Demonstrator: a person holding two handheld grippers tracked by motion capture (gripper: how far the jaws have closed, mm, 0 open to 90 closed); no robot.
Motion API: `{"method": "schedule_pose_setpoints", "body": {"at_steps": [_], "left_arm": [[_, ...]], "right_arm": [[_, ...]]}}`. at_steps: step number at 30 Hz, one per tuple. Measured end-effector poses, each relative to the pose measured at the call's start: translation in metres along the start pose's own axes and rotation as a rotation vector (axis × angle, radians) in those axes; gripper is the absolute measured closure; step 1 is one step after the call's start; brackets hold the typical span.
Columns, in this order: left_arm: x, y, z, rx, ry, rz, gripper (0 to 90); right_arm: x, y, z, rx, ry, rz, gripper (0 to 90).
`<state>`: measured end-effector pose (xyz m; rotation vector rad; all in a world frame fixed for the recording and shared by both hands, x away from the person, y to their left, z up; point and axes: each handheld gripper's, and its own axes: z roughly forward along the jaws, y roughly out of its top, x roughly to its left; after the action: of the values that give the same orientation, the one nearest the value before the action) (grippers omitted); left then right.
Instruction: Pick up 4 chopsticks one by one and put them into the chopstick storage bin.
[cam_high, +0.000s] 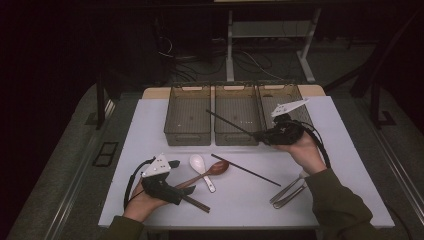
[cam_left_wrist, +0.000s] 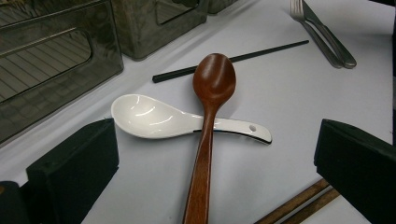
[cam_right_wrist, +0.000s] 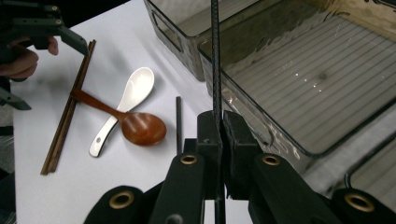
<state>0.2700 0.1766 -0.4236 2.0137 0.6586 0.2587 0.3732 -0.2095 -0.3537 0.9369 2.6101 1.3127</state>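
In the high view the right hand-held gripper (cam_high: 261, 135) holds a black chopstick (cam_high: 232, 124) over the middle bin (cam_high: 235, 102) at twelve o'clock, the bins bare; the left gripper view shows the left hand-held gripper (cam_left_wrist: 215, 163) wide open around the unsorted wooden spoon (cam_left_wrist: 208, 116); the right gripper view shows jaws clamped on that chopstick.

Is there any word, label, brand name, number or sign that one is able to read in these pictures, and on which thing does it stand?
None: no readable text on the three bins, the white spoon, the wooden spoon, the black chopstick in the right claw, or the left claw.
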Motion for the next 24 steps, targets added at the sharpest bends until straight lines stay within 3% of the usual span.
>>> {"method": "schedule_pose_setpoints", "body": {"at_steps": [24], "left_arm": [[0.000, 0.000, 0.000, -0.011, -0.007, -0.009, 0.0]], "right_arm": [[-0.002, 0.038, 0.052, 0.001, -0.056, 0.059, 85.5]]}}
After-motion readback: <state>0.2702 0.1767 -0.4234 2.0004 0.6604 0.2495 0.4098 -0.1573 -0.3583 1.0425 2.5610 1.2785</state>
